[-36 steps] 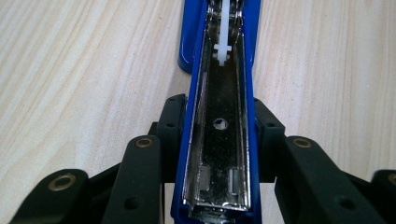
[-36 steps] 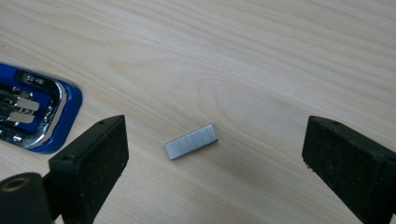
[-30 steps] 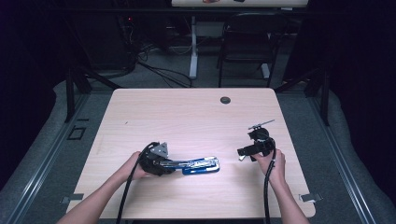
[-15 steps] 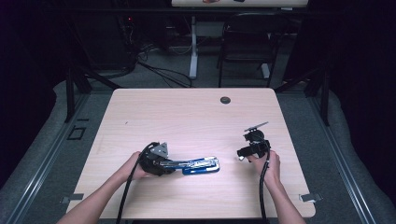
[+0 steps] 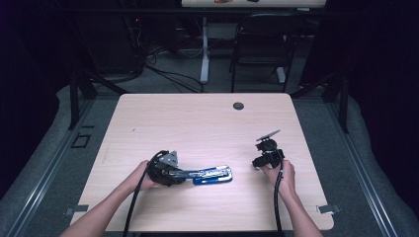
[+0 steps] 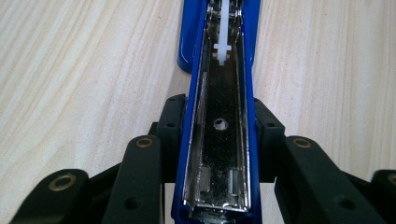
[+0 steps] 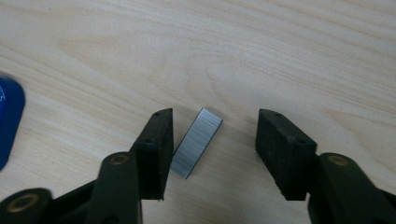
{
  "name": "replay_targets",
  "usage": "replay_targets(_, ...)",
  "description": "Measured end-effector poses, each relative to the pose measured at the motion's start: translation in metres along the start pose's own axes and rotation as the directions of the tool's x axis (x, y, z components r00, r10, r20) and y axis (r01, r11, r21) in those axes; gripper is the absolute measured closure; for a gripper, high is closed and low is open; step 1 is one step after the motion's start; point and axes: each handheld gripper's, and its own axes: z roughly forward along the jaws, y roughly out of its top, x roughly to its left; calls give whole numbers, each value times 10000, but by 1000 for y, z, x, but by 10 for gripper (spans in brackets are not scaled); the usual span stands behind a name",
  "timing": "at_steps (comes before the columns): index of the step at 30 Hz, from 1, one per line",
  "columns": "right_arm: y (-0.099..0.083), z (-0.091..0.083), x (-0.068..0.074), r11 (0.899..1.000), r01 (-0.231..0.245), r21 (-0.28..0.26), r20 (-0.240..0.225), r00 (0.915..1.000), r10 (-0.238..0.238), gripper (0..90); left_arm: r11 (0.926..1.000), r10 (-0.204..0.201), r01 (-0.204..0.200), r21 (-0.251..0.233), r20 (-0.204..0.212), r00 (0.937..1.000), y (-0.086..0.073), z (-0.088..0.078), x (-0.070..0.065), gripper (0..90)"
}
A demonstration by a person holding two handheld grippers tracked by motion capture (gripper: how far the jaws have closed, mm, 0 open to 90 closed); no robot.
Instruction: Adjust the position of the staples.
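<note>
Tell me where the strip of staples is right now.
In the right gripper view, the staple strip lies flat on the table, between the right gripper's open jaws, nearer the left one.

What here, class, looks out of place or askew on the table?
The blue stapler lies opened flat, its empty metal channel exposed, clamped in the left gripper. A strip of staples lies askew on the table, slanted between the right gripper's fingers.
</note>
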Motion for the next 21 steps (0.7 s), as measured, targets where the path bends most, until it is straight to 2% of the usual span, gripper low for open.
replay_targets(2, 0, -1, 0, 10000, -29, 29, -4, 10000, 29, 505, 10000, 40, -40, -2, -12, 10000, 0, 0, 0, 645)
replay_targets(3, 1, -2, 0, 9999, 26, 162, -94, 10000, -25, 561, 10000, 45, -45, 0, -14, 10000, 0, 0, 0, 645)
replay_targets(5, 1, -3, 0, 9998, 47, 183, -72, 10000, -45, 605, 10000, 2, -2, 6, 0, 10000, 0, 0, 0, 645)
replay_targets(7, 1, -3, 0, 9997, 54, 225, -111, 9999, -51, 619, 10000, -4, 4, -37, -64, 10000, 0, 1, 0, 646)
replay_targets(11, 1, -3, 1, 9996, 53, 276, -84, 10000, -50, 708, 10000, 40, -40, 0, -70, 10000, 0, 0, 0, 645)
replay_targets(16, 2, -2, 3, 9992, 193, 353, -175, 9997, -187, 776, 10000, -17, 17, -38, -53, 10000, 0, 1, 0, 645)
replay_targets(21, 2, -3, 3, 9990, 245, 373, -168, 9996, -239, 781, 10000, -5, 4, -26, -63, 10000, 0, 1, 0, 645)
